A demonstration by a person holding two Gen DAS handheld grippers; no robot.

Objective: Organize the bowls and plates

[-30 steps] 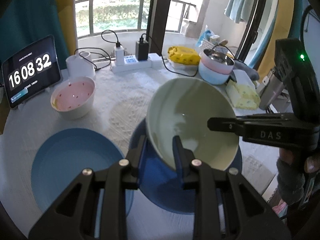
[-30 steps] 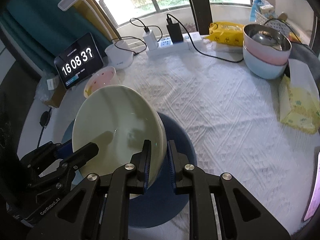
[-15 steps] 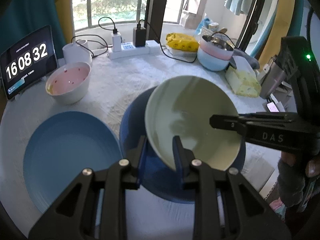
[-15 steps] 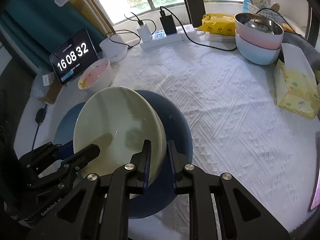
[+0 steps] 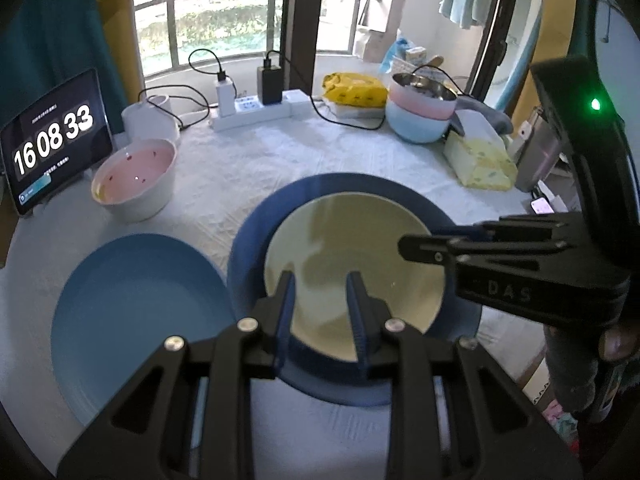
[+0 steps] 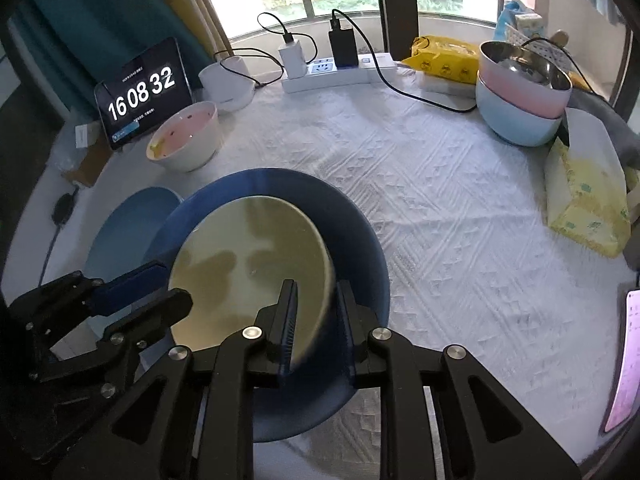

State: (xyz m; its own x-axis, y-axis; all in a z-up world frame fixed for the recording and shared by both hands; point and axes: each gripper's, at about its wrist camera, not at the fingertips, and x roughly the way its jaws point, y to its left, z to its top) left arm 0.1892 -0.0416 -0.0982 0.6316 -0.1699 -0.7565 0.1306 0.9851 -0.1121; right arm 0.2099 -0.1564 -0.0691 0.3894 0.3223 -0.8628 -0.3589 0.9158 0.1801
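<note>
A pale green bowl (image 5: 352, 248) (image 6: 240, 264) lies low inside the dark blue plate (image 5: 256, 232) (image 6: 360, 240), its edge blurred. My left gripper (image 5: 320, 300) (image 6: 172, 284) straddles the bowl's near rim, one finger outside and one inside, still pinching it. At the opposite rim, my right gripper (image 6: 316, 304) (image 5: 424, 240) has its jaws opening, with the rim between them and a little slack at the pads. A light blue plate (image 5: 136, 304) (image 6: 124, 232) lies flat to the left of the dark one.
A pink-lined white bowl (image 5: 134, 176) stands at the back left by a tablet clock (image 5: 52, 140). Stacked pink and blue bowls (image 5: 420, 108) with a steel one on top sit back right, beside a yellow tissue pack (image 5: 480, 164). A power strip (image 5: 256, 108) with cables lines the back edge.
The green bowl, held tilted over the dark blue plate, has sunk and levelled out into it. The right fingers stand slightly wider apart. Neither hand has shifted much.
</note>
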